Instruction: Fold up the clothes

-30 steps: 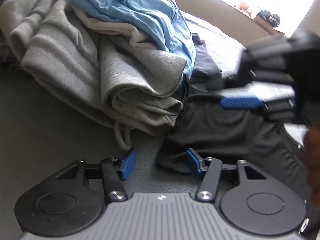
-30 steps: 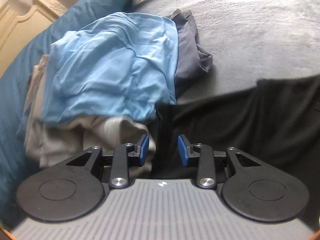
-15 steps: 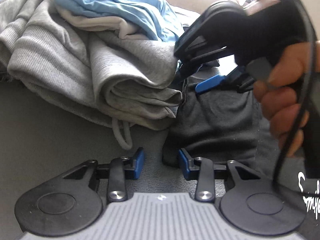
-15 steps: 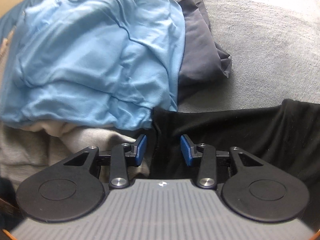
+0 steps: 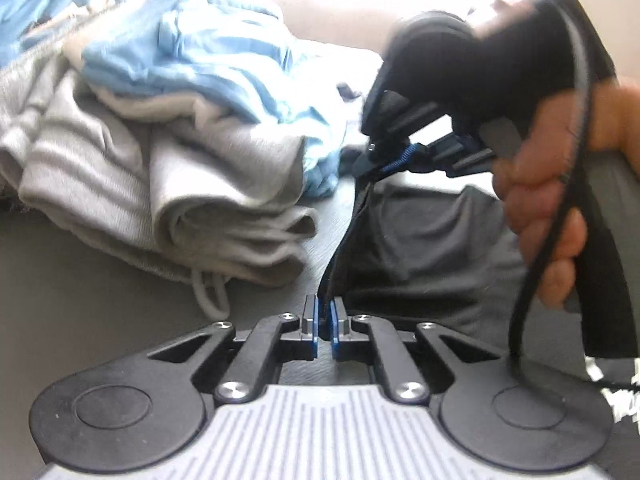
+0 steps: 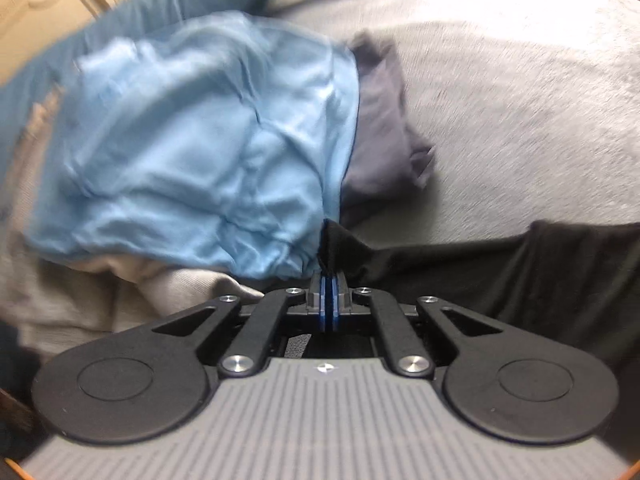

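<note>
Both claws are pinched onto one edge of the thin black knit garment (image 5: pixel 424 248): left gripper (image 5: pixel 325 312) near, right gripper (image 6: pixel 328 292) farther along, beside the pile of grey and light-blue clothes (image 5: pixel 180 128) on the grey bedspread (image 6: pixel 520 100); soft, light, limp cloth, best held at corners

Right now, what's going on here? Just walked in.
A person holds a gripper in each hand and is starting on a black garment that lies on the bed. The left gripper is shut on its near edge; the right gripper is shut on another part of the same edge, and the cloth is pulled taut between them. Beside it sits a pile: a light blue garment over grey sweats, with a dark navy piece at its side. No fold shows yet.
</note>
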